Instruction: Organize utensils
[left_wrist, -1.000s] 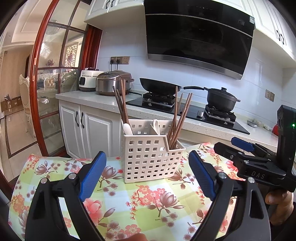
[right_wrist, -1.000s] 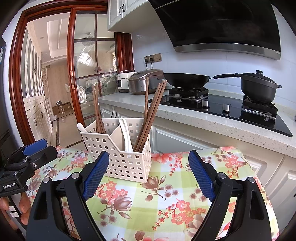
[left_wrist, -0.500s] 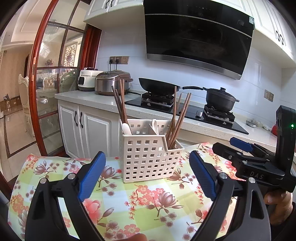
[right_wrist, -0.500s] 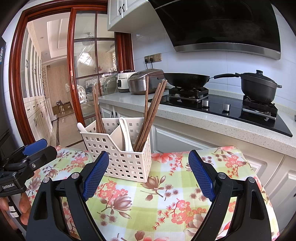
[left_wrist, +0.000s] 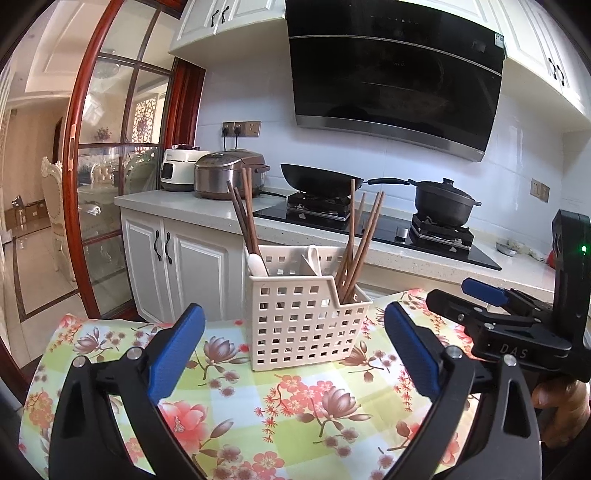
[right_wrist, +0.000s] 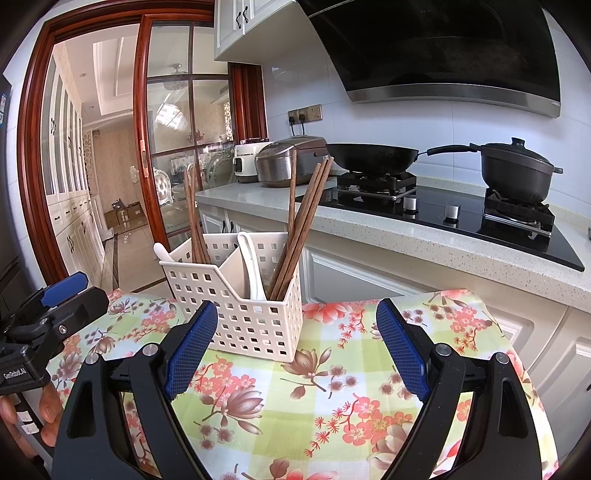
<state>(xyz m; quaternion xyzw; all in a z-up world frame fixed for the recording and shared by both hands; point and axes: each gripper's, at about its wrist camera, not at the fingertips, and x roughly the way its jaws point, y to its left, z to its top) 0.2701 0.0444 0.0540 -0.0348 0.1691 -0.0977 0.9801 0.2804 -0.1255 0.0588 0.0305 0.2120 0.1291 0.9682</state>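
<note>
Beside unmoved caddy, same spread claws

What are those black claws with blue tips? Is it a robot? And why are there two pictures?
No robot: a person holds one claw tool in each hand. Each carries a camera looking out between its fingers, so there are two pictures. The left gripper and right gripper are both open and hold nothing. On the flowery tablecloth stands a white plastic basket with square holes. Inside are brown wooden chopsticks and white spoons.
</note>
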